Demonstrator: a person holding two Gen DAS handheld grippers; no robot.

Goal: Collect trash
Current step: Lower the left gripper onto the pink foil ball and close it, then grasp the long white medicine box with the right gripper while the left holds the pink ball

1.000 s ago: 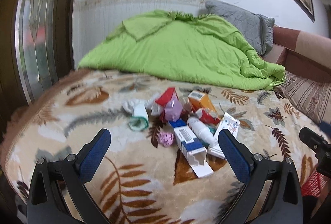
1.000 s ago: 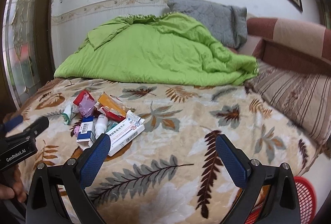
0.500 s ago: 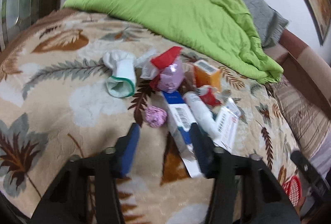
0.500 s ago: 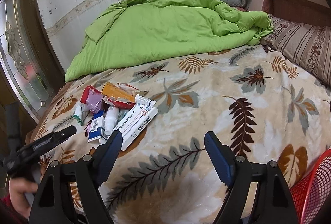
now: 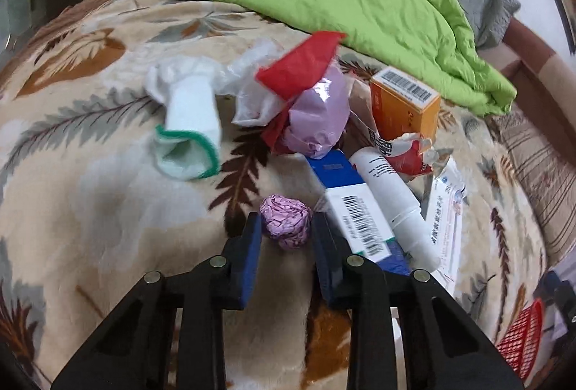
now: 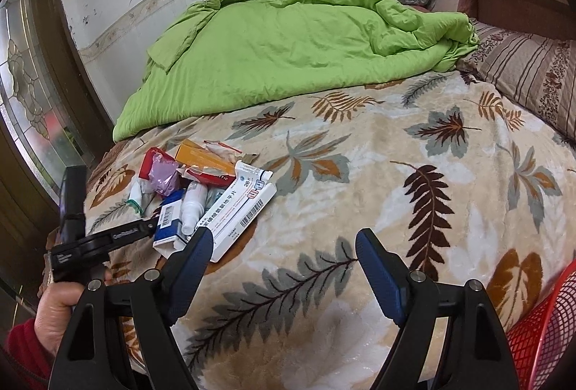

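A pile of trash lies on the leaf-patterned blanket [image 5: 108, 210]. It holds a crumpled pink paper ball [image 5: 286, 222], a blue-and-white box [image 5: 354, 210], a white bottle [image 5: 392, 206], an orange box [image 5: 403, 109], a purple bag [image 5: 318, 116] and a red wrapper [image 5: 302, 62]. My left gripper [image 5: 287, 231] points down at the pink ball; its jaws are closing and the blue pads meet the ball's sides while it rests on the blanket. My right gripper [image 6: 282, 246] is open over bare blanket, just right of a long white box [image 6: 241, 210]. The pile [image 6: 187, 188] is ahead to its left.
A white cloth with green trim [image 5: 190, 134] lies left of the pile. A green quilt [image 6: 288, 40] and pillows fill the bed's far side. A red mesh basket [image 6: 547, 328] stands off the bed at the lower right. A hand [image 6: 61, 310] holds the left gripper.
My left gripper dropped forward and down to the pink ball, and its jaws went from wide apart to narrow around it. The right gripper tilted down slightly and narrowed a little.
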